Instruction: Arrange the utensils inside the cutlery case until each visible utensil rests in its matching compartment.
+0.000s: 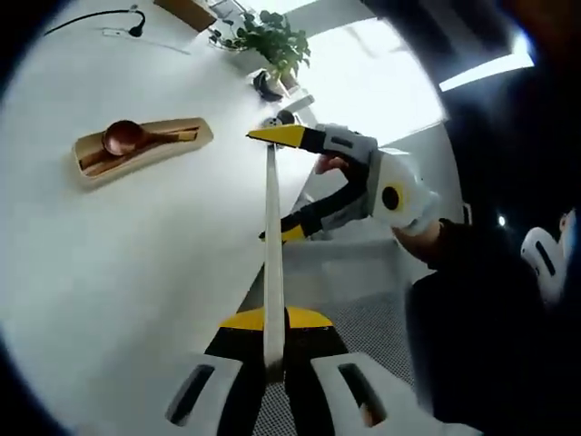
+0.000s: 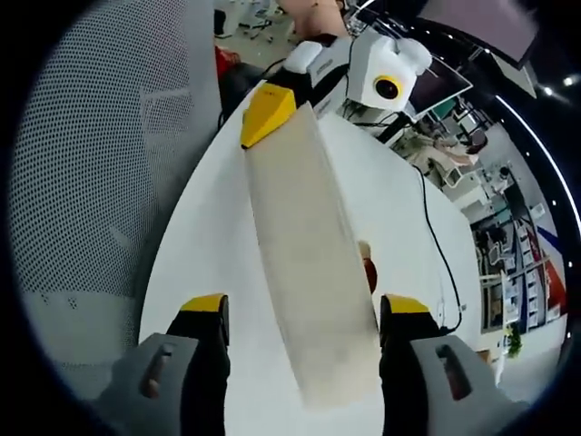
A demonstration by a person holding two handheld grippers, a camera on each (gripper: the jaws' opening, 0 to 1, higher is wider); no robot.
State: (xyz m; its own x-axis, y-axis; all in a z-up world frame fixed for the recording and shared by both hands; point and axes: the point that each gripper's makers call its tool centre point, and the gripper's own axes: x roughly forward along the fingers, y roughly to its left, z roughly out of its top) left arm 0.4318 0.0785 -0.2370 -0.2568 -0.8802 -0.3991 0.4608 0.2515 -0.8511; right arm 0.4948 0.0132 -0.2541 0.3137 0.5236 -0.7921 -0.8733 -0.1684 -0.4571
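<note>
The left claw (image 1: 272, 341) pinches 1 end of the lid (image 1: 271, 245), lifted off so the case (image 1: 142, 150) at 10 o'clock on the table (image 1: 118, 272) lies open, spoon (image 1: 127, 138) inside. The right claw (image 2: 300, 318) stands spread around the lid's other end.

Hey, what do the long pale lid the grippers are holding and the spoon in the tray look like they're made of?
The long pale flat lid looks like light unfinished wood or bamboo: matte, cream, faint grain. The round-bowled reddish-brown spoon in the pale oblong cutlery tray looks like darker wood with a slight sheen, possibly lacquered; it's too small to be sure.
</note>
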